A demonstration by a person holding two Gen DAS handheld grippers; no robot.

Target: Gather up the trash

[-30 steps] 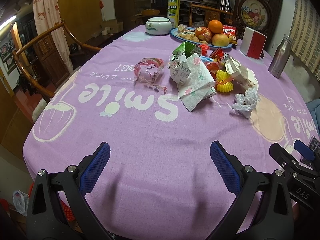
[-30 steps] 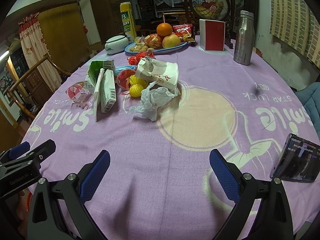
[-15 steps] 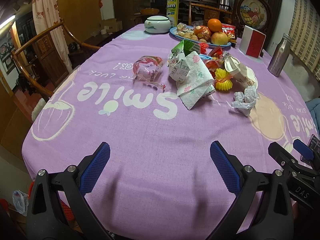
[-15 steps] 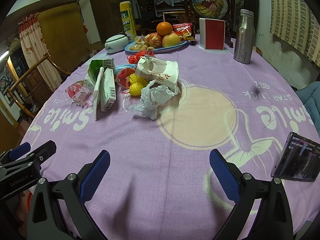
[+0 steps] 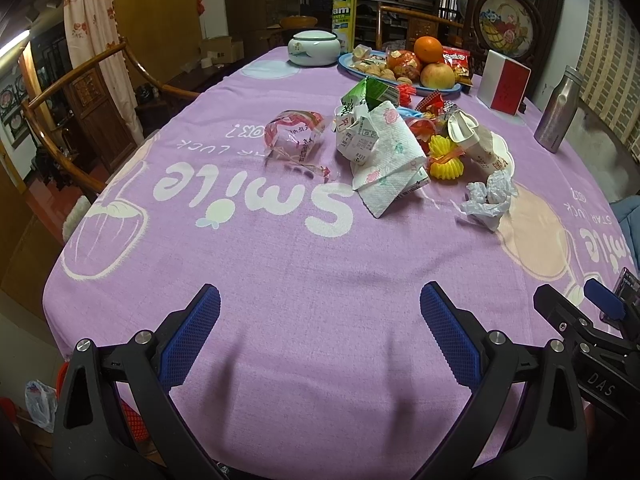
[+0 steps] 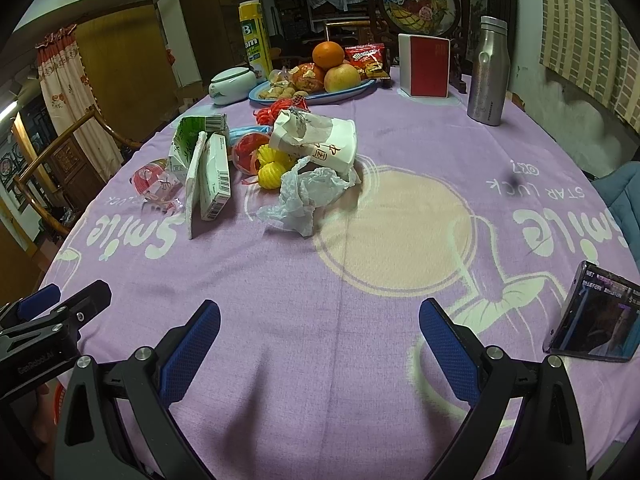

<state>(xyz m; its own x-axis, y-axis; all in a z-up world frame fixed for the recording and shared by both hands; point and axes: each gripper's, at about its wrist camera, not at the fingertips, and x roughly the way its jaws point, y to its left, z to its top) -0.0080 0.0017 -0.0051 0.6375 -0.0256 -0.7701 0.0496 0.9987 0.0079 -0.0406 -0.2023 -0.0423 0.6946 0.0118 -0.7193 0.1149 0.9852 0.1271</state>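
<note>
Above bare tablecloth (image 5: 280, 264), both tongs (image 5: 320, 320) (image 6: 320, 328) gape, trash pile (image 6: 296, 160) well ahead.

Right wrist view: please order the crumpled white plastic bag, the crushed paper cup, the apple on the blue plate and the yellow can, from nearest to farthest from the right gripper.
From the open right gripper:
1. Crumpled white plastic bag, just left of centre.
2. Crushed paper cup, lying directly behind the bag.
3. Apple, on the blue plate beyond the trash pile.
4. Yellow can, upright behind the plate, to the left.
</note>
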